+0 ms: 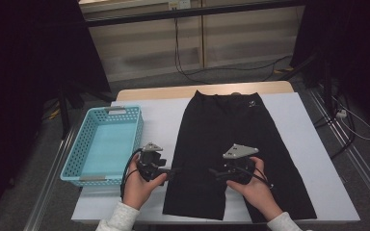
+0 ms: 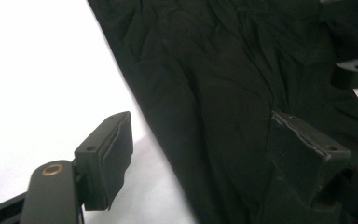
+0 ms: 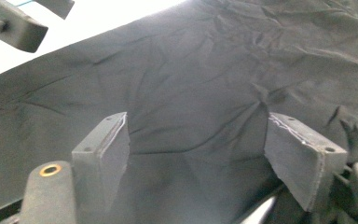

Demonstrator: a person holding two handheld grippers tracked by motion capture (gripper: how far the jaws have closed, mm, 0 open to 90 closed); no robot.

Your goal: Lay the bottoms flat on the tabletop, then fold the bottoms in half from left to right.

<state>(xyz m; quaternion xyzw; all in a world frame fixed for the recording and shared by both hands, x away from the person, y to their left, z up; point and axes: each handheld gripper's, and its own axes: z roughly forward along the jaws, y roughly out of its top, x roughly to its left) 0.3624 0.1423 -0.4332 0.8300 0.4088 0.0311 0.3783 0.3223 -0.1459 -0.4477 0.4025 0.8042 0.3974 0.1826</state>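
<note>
- The table (image 1: 318, 192) had a white cover, and everything lay on it.
- The black shorts (image 1: 231, 130) lay flat in the middle of the table, with the waistband at the far edge and the two legs toward the person. In the left gripper view the shorts (image 2: 223, 84) reached to the white cover on their left side. In the right gripper view the shorts (image 3: 205, 79) showed many small wrinkles.
- The light blue basket (image 1: 77, 149) stood just beside the shorts, at the left side of the table.
- The right gripper (image 1: 215, 172) was over the lower middle part of the shorts. Its jaws stood wide apart and pressed nothing, with the cloth lying loose under them (image 3: 196, 149).
- The left gripper (image 1: 172, 170) was at the left edge of the shorts. Its jaws were also apart and held nothing, one over the white cover and one over the black cloth (image 2: 200, 158).
</note>
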